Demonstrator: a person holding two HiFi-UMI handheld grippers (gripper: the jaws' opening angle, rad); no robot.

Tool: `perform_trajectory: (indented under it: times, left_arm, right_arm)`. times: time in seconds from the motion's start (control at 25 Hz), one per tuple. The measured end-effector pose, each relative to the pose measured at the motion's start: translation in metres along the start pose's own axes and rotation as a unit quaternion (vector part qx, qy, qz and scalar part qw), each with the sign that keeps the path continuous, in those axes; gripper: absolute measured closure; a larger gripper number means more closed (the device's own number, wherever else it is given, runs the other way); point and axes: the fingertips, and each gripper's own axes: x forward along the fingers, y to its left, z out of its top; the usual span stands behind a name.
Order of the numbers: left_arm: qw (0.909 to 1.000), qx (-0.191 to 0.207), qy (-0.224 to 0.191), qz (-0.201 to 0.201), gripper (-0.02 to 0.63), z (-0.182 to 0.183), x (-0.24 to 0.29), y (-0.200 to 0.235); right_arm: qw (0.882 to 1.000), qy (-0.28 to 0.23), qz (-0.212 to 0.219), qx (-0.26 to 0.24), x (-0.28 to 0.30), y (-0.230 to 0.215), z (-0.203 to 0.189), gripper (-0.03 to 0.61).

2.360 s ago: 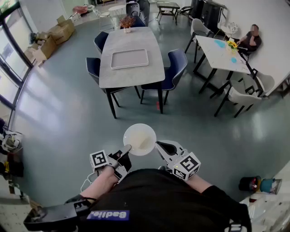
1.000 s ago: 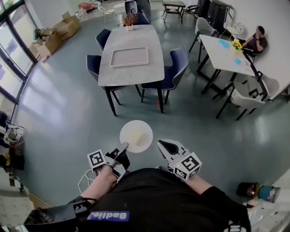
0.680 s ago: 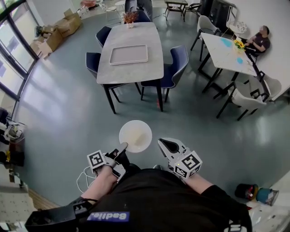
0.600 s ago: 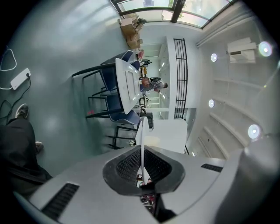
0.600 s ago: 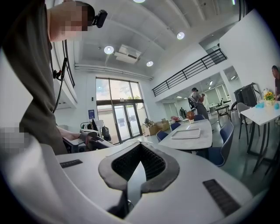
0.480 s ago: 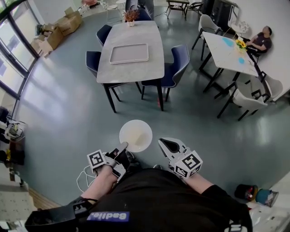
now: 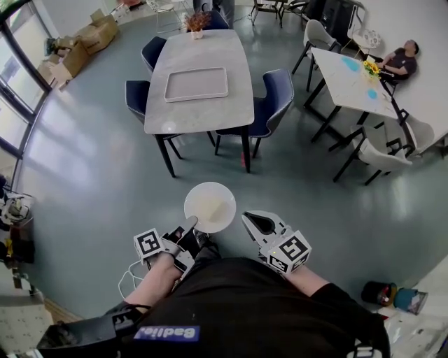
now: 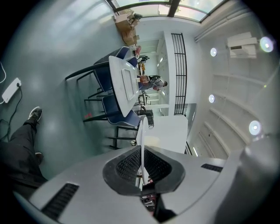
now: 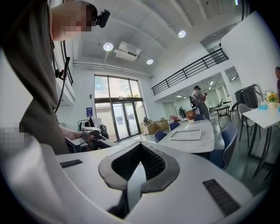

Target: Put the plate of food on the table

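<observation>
A white plate [image 7: 210, 207] with a pale food on it hangs over the grey floor in front of me, and my left gripper [image 7: 190, 225] is shut on its near left rim. In the left gripper view the plate [image 8: 141, 140] shows edge-on between the jaws. My right gripper [image 7: 253, 220] is just right of the plate, apart from it, shut with nothing in it. Ahead stands the grey table [image 7: 203, 115] with an empty white tray [image 7: 196, 84] on it. The right gripper view also shows the table [image 9: 199, 141] and tray [image 9: 186, 134].
Blue chairs [image 7: 269, 105] stand round the grey table, with a potted plant [image 7: 192, 21] at its far end. A second white table [image 7: 346, 87] with chairs and a seated person [image 7: 395, 59] is at the right. Cardboard boxes [image 7: 91, 31] lie far left. Bins [image 7: 388, 294] sit at lower right.
The whole view has shifted slightly as I walk, and the grey table sits a little more to the left. The plate stays in my left gripper. The right gripper holds its place.
</observation>
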Motion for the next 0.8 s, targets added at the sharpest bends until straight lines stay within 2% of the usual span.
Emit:
perform_trajectory:
  times: [0.08, 0.36, 0.8]
  left_arm:
    - [1.0000, 0.000, 0.006, -0.003, 0.597, 0.017, 0.009, -0.001]
    - [0.9997, 0.004, 0.020, -0.011, 0.598, 0.091, 0.041, -0.006]
    - [0.9985, 0.003, 0.051, -0.020, 0.598, 0.183, 0.068, -0.008]
  right_arm:
    - [1.000, 0.003, -0.001, -0.002, 0.014, -0.006, 0.002, 0.568]
    - [0.999, 0.008, -0.044, 0.021, 0.068, -0.045, 0.017, 0.568]
    - [0.997, 0.014, -0.076, 0.027, 0.154, -0.068, 0.038, 0.568]
